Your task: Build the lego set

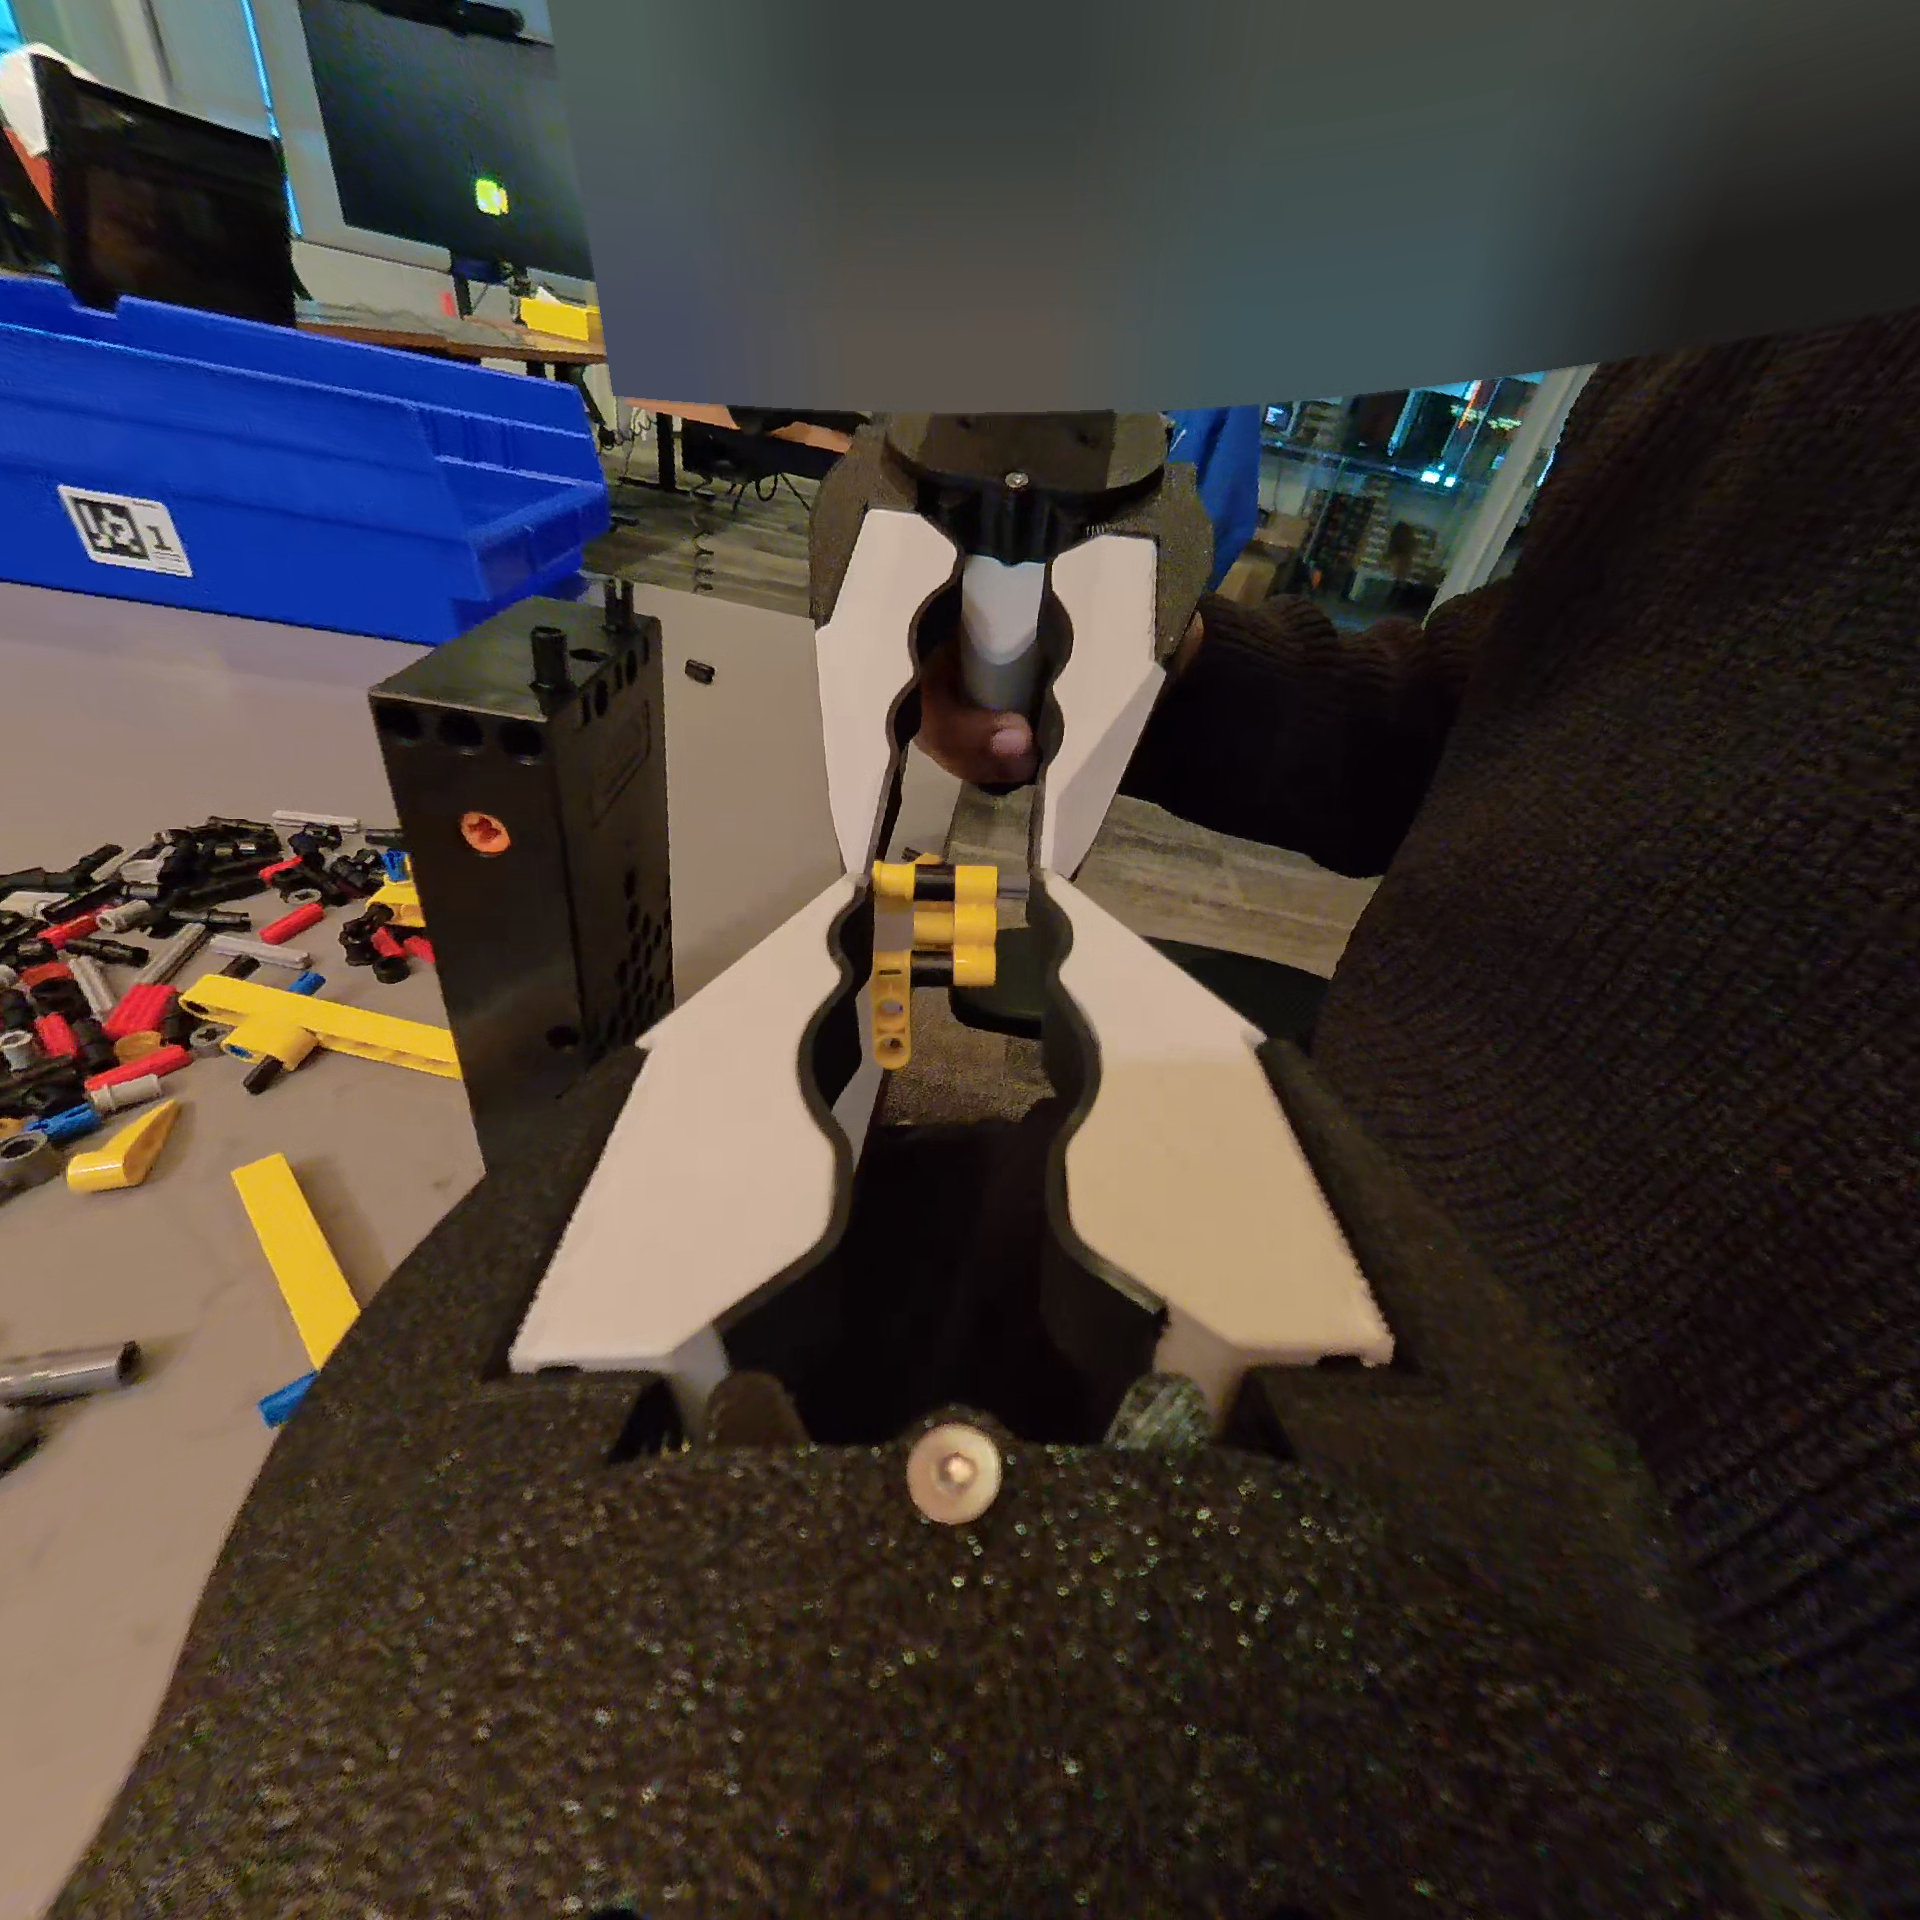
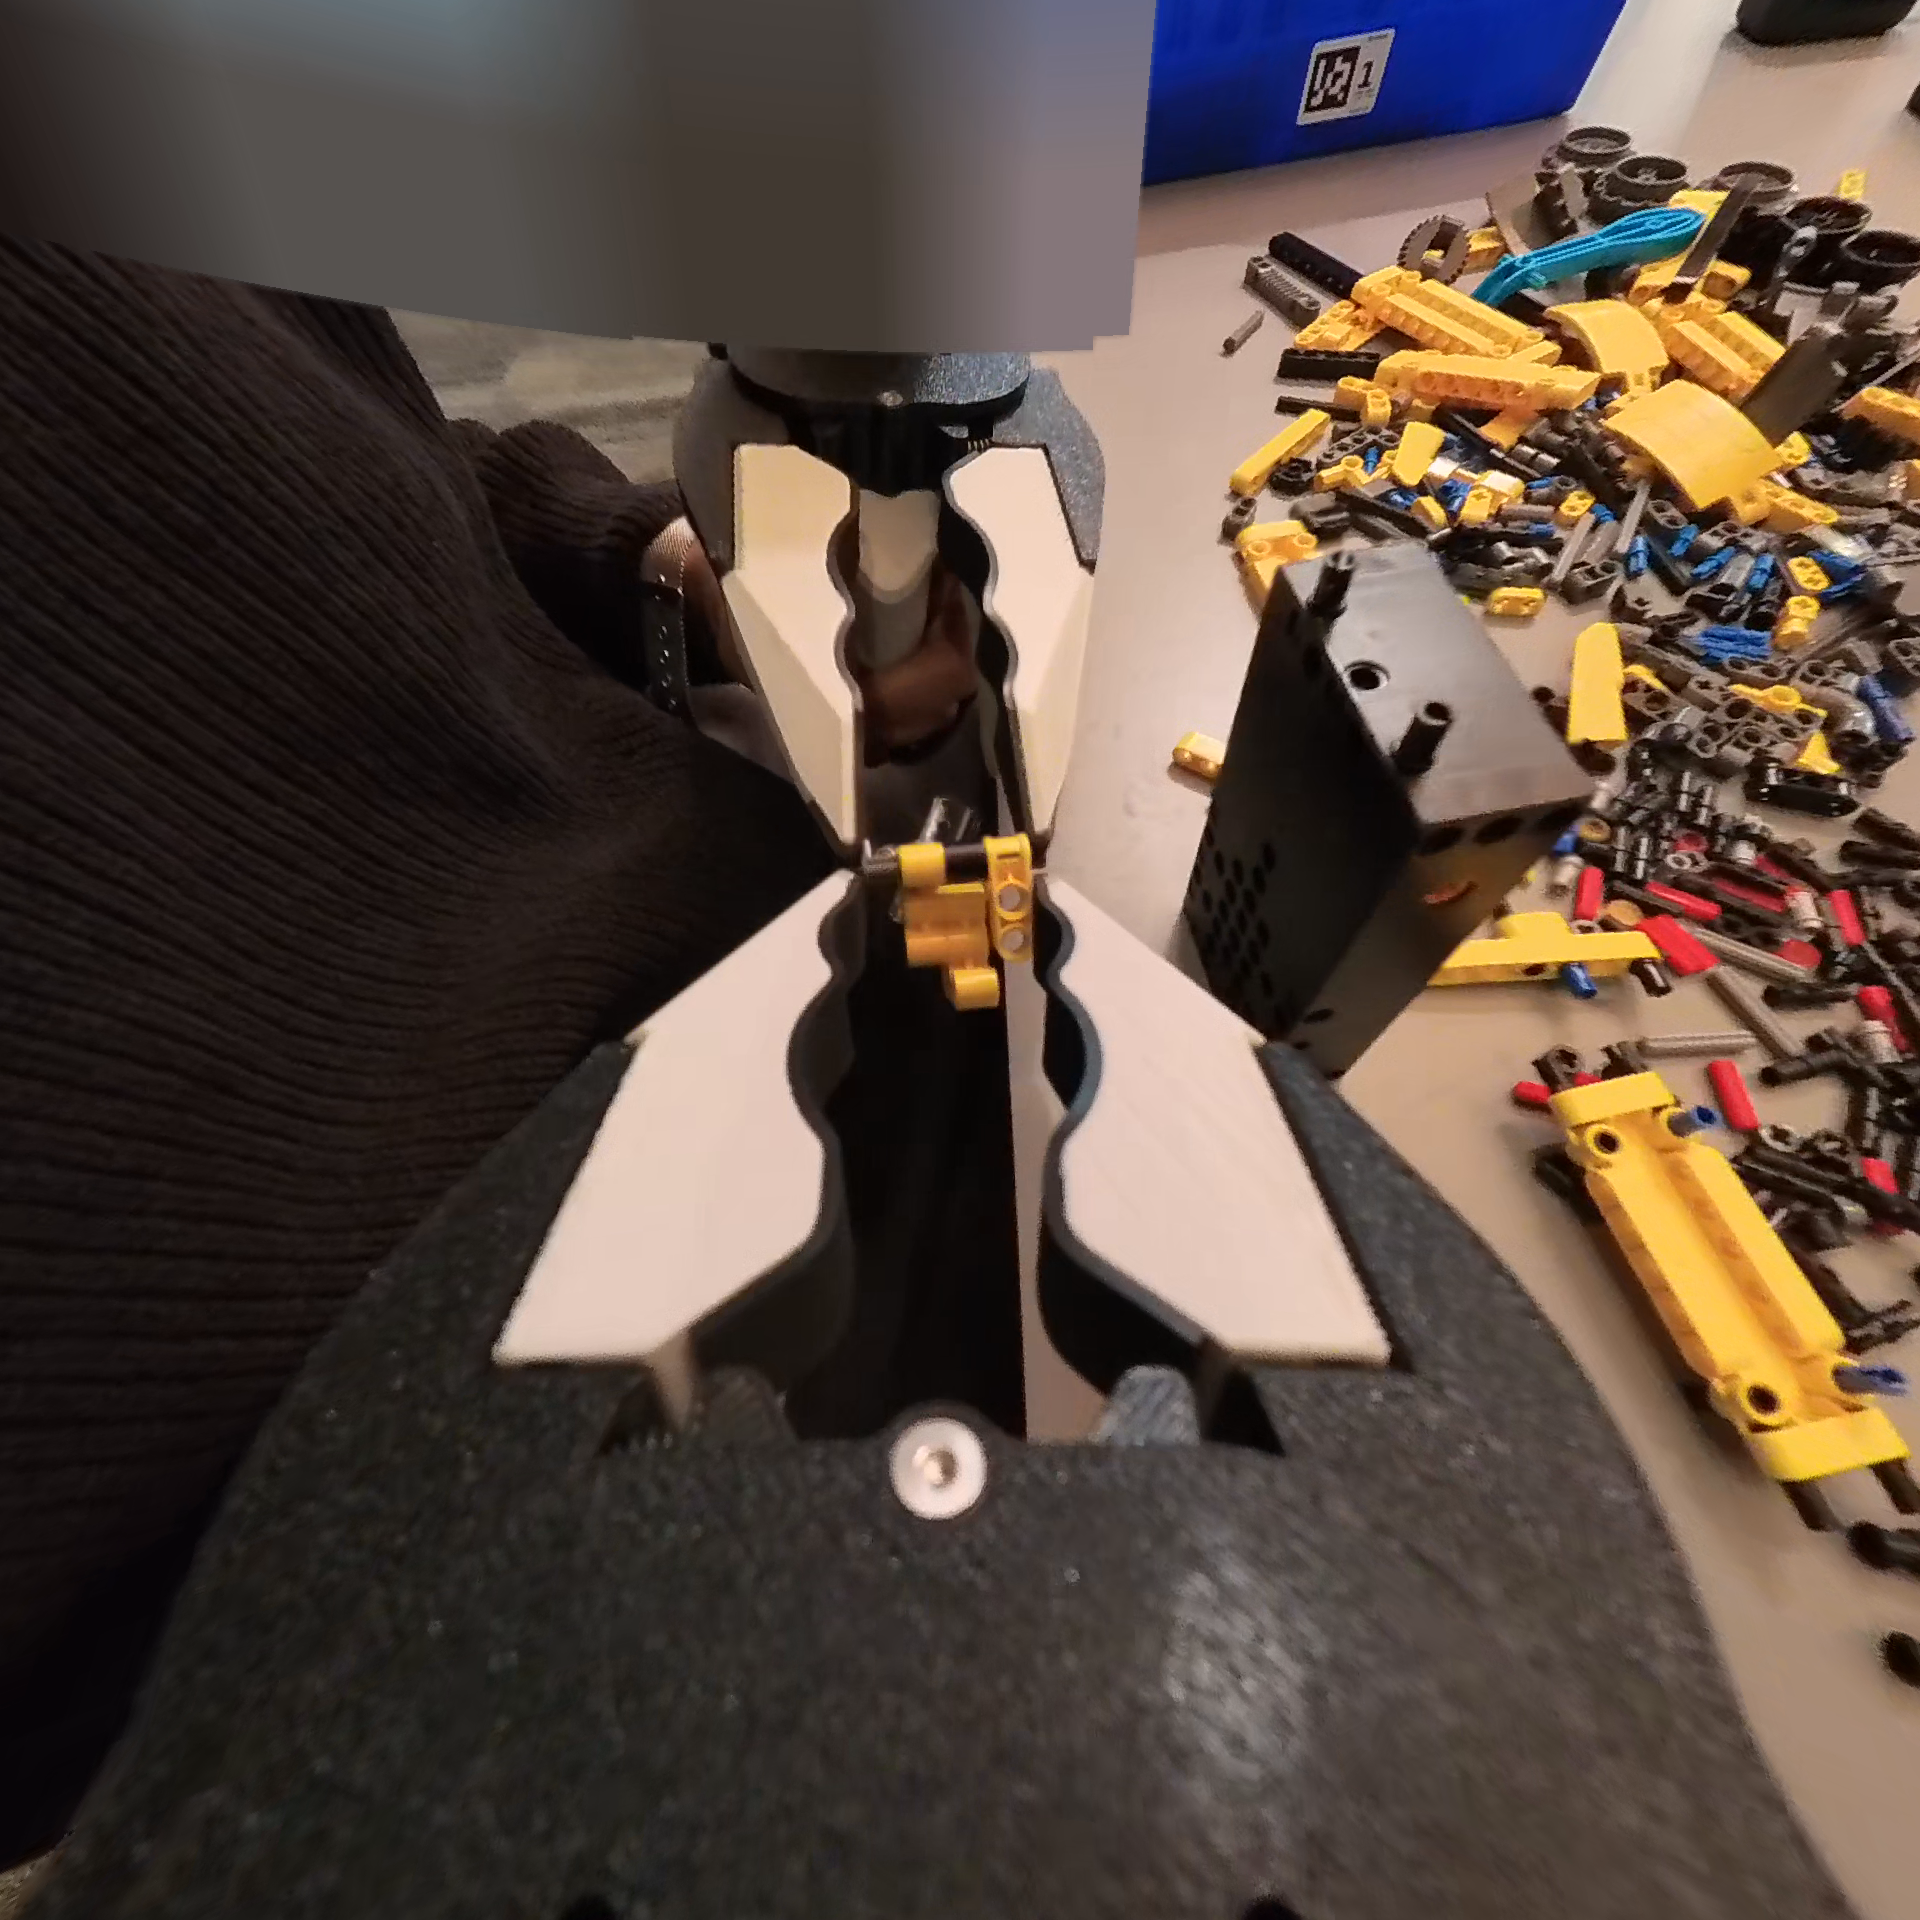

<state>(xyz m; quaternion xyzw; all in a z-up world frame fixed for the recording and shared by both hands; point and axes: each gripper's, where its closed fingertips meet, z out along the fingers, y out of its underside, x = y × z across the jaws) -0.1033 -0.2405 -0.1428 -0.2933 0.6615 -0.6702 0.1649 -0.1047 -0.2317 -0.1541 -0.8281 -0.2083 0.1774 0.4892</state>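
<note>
A small yellow building-brick assembly [image 1: 940,925] with black pins and a grey axle hangs in the air between two grippers that face each other tip to tip. My left gripper [image 1: 951,894] has its white fingers closed in on the assembly's lower part. My right gripper [image 1: 956,857] meets it from the far side. In the right wrist view my right gripper [image 2: 945,873] pinches the same assembly [image 2: 951,914] across its pin ends, and the left gripper [image 2: 945,836] stands opposite. A hand holds each far gripper's handle.
A black perforated box [image 1: 540,831] stands on the grey table [image 1: 104,1558]; it also shows in the right wrist view [image 2: 1382,779]. Loose yellow, black, red and blue parts [image 2: 1610,416] lie scattered. A blue bin [image 1: 291,478] is behind. A dark knit sleeve [image 2: 260,727] fills one side. Both grippers' tips are close together, under 4 cm apart.
</note>
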